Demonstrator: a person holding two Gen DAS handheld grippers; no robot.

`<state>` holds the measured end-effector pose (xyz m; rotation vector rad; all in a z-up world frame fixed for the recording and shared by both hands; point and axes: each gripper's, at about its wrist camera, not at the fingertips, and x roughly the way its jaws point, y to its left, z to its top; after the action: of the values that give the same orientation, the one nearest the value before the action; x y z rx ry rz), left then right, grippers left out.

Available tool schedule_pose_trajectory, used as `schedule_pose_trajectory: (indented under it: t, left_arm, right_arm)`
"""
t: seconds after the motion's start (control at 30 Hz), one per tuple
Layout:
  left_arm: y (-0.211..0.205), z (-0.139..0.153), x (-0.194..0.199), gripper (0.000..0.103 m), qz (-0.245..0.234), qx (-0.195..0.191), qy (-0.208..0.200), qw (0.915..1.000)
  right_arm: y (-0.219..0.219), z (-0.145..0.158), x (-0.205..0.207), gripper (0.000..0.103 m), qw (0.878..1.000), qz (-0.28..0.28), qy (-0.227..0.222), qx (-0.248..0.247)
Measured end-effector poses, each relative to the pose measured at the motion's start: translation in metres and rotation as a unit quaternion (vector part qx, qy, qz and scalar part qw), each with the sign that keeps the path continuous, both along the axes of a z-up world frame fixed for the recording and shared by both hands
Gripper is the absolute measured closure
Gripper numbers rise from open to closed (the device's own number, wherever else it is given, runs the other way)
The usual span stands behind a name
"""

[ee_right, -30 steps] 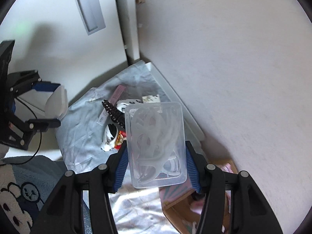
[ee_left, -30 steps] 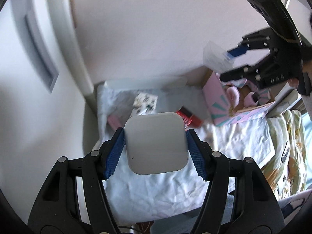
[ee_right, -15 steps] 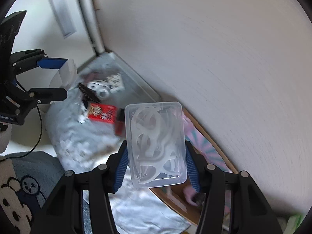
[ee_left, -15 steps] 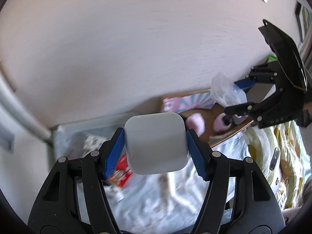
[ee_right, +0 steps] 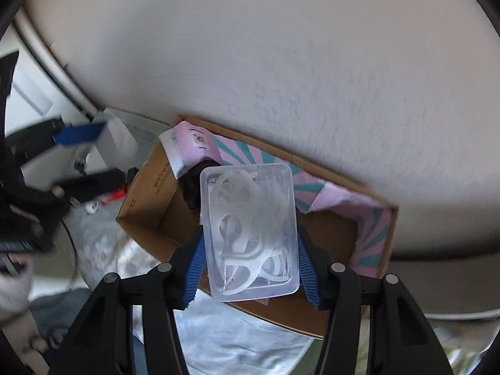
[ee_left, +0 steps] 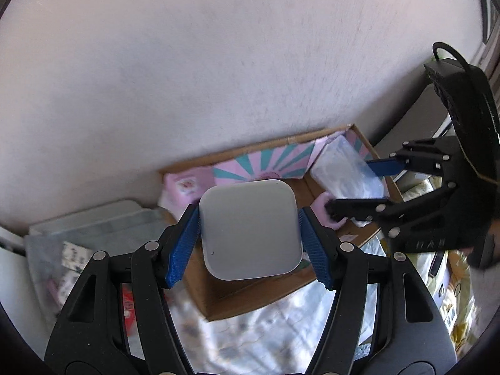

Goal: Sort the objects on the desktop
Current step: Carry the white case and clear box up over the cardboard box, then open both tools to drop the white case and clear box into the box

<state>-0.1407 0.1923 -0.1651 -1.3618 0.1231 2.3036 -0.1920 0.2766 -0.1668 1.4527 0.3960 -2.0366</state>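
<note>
My left gripper (ee_left: 250, 234) is shut on a white rounded square box (ee_left: 250, 228) and holds it above the near left part of an open cardboard box (ee_left: 250, 293). My right gripper (ee_right: 248, 250) is shut on a clear plastic case (ee_right: 250, 234) with white loops inside, held over the same cardboard box (ee_right: 147, 193). The right gripper also shows in the left wrist view (ee_left: 368, 184), with the clear case (ee_left: 347, 172) over the box's right end. The left gripper appears blurred at the left of the right wrist view (ee_right: 78, 162).
The cardboard box has pink and teal patterned flaps (ee_left: 265, 162) and pink items (ee_left: 325, 206) inside; it stands against a white wall (ee_left: 218, 62). A pale cloth (ee_left: 265, 328) covers the surface. A red packet (ee_left: 128, 306) and small items lie at left beside a white tray (ee_left: 93, 215).
Both grippers have swung right from the cluttered cloth corner to over the cardboard box, each still holding its container. The views now centre on the box.
</note>
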Motion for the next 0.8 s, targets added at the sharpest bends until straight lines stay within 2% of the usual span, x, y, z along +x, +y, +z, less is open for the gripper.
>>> schedule_pose_trajectory:
  t: [0.17, 0.7, 0.77, 0.8]
  left_arm:
    - [0.018, -0.023, -0.005, 0.041, 0.0, -0.035, -0.005, 0.9994]
    - [0.021, -0.047, -0.021, 0.041, 0.022, -0.066, -0.051, 0.9963]
    - [0.021, -0.047, -0.023, 0.041, 0.021, -0.064, -0.057, 0.9961]
    - [0.021, -0.047, -0.025, 0.037, 0.023, -0.061, -0.062, 0.996]
  right_arm:
    - [0.003, -0.023, -0.011, 0.052, 1.0, 0.001, -0.003, 0.012]
    - [-0.006, -0.061, -0.041, 0.052, 0.999, 0.024, -0.035, 0.023]
    - [-0.007, -0.068, -0.044, 0.052, 0.998, 0.028, -0.039, 0.03]
    - [-0.008, -0.07, -0.045, 0.052, 0.998, 0.03, -0.039, 0.035]
